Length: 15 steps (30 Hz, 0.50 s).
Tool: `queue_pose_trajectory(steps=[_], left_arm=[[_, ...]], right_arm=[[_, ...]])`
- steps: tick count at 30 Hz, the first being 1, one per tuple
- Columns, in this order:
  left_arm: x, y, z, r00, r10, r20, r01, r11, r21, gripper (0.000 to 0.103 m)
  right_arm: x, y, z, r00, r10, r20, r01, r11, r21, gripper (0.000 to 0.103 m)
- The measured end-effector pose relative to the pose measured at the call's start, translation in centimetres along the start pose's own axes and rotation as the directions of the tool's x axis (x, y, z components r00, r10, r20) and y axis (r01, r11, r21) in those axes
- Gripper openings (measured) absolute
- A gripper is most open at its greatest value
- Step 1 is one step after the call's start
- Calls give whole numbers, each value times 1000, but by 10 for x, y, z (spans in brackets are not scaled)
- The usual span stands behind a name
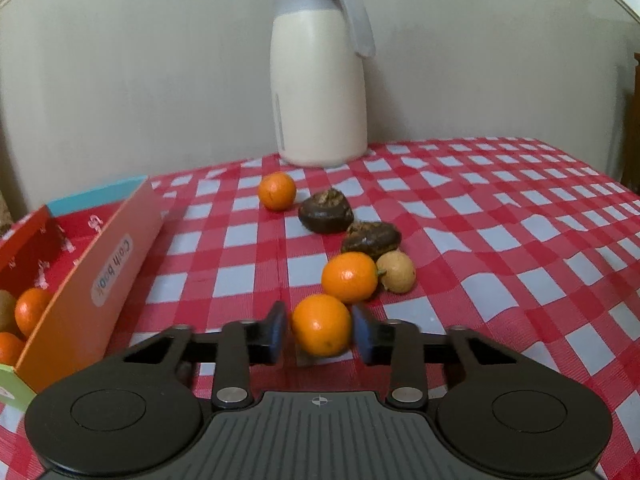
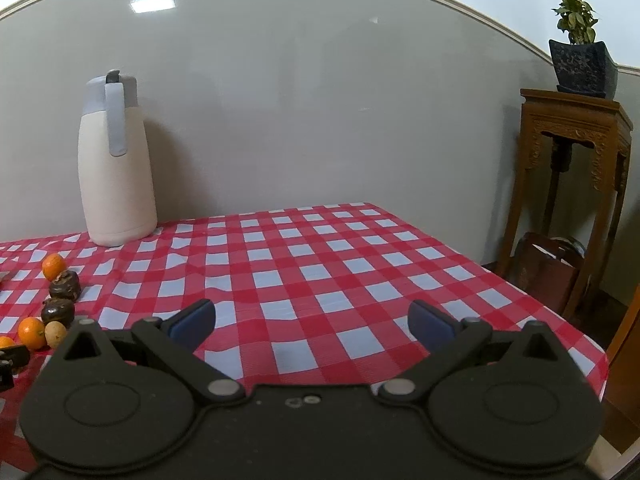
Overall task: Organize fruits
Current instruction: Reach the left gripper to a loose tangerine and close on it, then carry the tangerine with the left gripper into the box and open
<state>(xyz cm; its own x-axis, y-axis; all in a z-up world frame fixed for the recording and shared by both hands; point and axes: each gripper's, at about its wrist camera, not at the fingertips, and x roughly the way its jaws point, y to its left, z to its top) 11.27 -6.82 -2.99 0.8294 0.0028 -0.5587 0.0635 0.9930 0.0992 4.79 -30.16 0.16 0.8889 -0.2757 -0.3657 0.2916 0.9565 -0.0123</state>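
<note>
Fruit lies in a loose line across the red-and-white checked tablecloth [image 1: 500,216], running from the far edge by the wall toward the near side. The left gripper [image 1: 320,330] has closed its blue pads on the nearest orange [image 1: 321,325], one pad on each side of it, low over the cloth. Just behind it sits a second orange [image 1: 349,277], touching a small tan fruit [image 1: 397,272] on its right. Beyond these lie two dark brown fruits [image 1: 372,239] [image 1: 326,208], then a third orange [image 1: 277,191] nearest the white jug [image 1: 318,80], which stands upright at the far edge. At the left edge a colourful cardboard box [image 1: 112,256] holds more oranges [image 1: 30,310].

The right gripper [image 2: 312,326] hangs with its jaws spread wide and nothing between them, above bare cloth well to the right of the fruit. Off the table's far right corner, a potted plant [image 2: 582,48] stands on a carved wooden stand [image 2: 576,120].
</note>
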Motion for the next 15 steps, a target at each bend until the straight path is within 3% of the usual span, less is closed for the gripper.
queue_pose_trajectory(steps=[15], left_arm=[[-25,27,4,997,19,77,-16,999,-43,33]], right_arm=[[-3,23,3,999,34,1,-34,999,-15,103]])
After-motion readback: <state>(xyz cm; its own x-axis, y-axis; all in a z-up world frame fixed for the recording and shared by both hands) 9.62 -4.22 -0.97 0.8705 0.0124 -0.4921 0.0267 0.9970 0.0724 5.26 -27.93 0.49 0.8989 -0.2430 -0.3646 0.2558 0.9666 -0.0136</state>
